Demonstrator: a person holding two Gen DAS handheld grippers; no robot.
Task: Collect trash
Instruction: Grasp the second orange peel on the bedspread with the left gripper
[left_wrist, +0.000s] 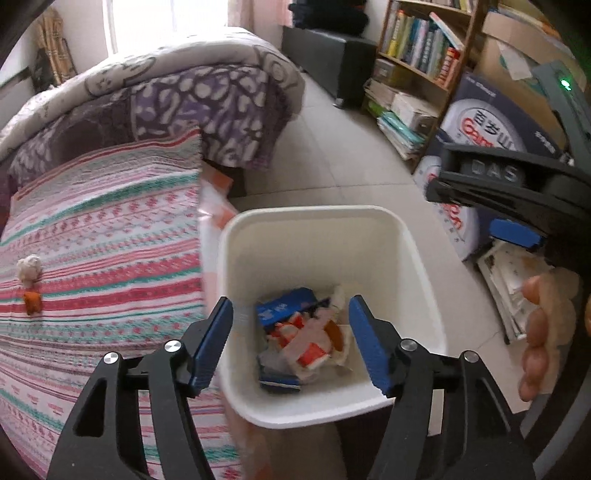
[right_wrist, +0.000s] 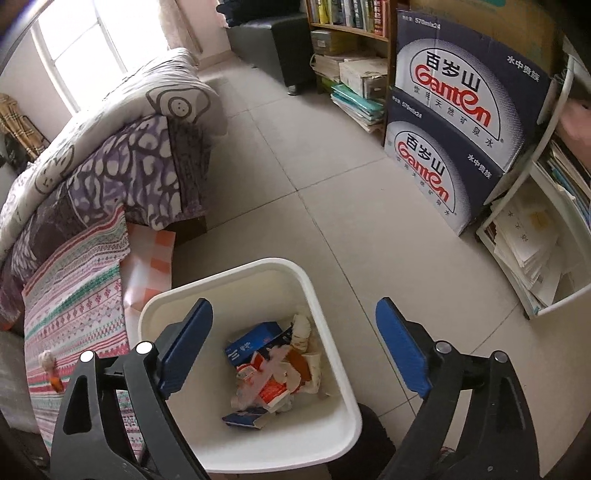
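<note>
White bin (left_wrist: 421, 258) sits on the floor (right_wrist: 332, 206) against the bed edge, with crumpled wrappers and a blue carton (left_wrist: 284, 304) at its bottom. Left tongs (left_wrist: 291, 339) and right tongs (right_wrist: 295, 350) both hang over it, jaws spread wide, nothing between them. Tissue wad (left_wrist: 29, 267) and an orange scrap (left_wrist: 32, 302) lie on the striped bedspread (left_wrist: 110, 240), near its left edge.

Both wrist cameras look steeply down from close above the white bin (left_wrist: 417, 266), which stands on the floor beside the bed (left_wrist: 110, 236). Both share bin, bed and water boxes (right_wrist: 469, 110); the left view sits nearer the bed.
</note>
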